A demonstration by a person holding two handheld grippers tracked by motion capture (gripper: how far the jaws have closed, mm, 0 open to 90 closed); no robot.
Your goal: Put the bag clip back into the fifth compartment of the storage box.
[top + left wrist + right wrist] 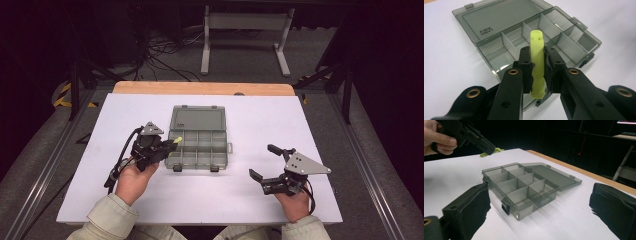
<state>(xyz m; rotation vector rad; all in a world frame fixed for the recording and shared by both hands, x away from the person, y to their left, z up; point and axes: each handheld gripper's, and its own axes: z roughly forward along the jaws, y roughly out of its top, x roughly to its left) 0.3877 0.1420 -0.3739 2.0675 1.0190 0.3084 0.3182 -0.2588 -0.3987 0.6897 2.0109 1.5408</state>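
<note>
Left claw (169, 145): I held it over the left edge of the organiser box, its two black jaws pressed narrow on one yellow-green clip.
Yellow-green clip (537, 62): one piece, upright between my left claw's pads in the left gripper view, its top end rising past the jaw tips and its lower end showing below them; it hung above the box's near compartments, clear of the table.
Organiser box (197, 150): one, grey and see-through, lying open near the middle of the table; I counted eight compartments in two rows of four, and those I could see into held nothing.
Lid (197, 120): one, folded flat on the table at the far side of the tray, with two small tabs on its far edge.
Latches (505, 208): two dark ones on the box's near wall.
Right claw (265, 162): I held it well to the right of the box, low over the table, its jaws spread wide with nothing between them; in the right gripper view the box lay between and beyond the two pads.
Table (250, 200): one white surface with a wooden strip along the far edge.
Hands: two, one on each claw, both sleeves pale.
</note>
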